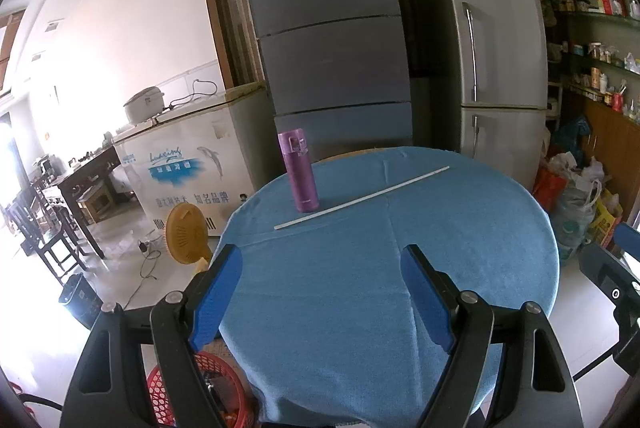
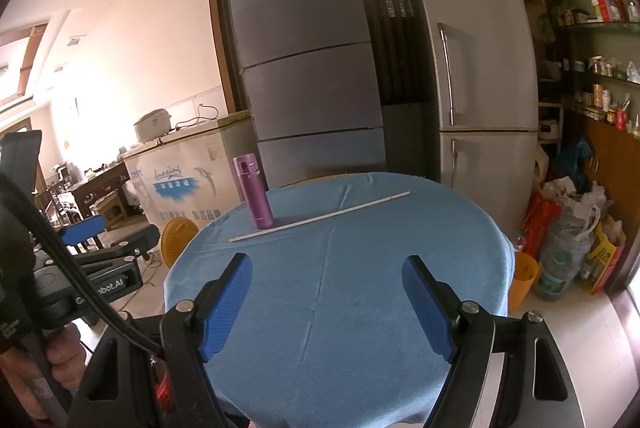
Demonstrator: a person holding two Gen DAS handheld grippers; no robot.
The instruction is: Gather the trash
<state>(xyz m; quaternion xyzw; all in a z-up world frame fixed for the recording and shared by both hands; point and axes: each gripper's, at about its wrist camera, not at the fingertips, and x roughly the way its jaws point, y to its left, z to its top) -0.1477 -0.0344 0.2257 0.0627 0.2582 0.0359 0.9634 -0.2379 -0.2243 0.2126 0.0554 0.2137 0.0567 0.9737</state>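
A round table under a blue cloth (image 1: 380, 288) (image 2: 340, 288) carries a purple flask (image 1: 300, 173) (image 2: 255, 192) standing upright at its far left and a long thin white strip (image 1: 362, 197) (image 2: 320, 216) lying diagonally across the far half. My left gripper (image 1: 322, 260) is open and empty above the table's near edge. My right gripper (image 2: 326, 268) is open and empty, also over the near part of the cloth. A red mesh basket (image 1: 172, 392) stands on the floor below the table at the near left; its contents are mostly hidden.
Two fridges (image 1: 332, 35) (image 1: 496, 59) and a chest freezer (image 1: 188, 155) stand behind the table. A yellow fan (image 1: 188, 240) sits on the floor at the left. Bags and bottles (image 1: 576, 203) crowd the right floor. An orange bin (image 2: 524, 280) stands right of the table.
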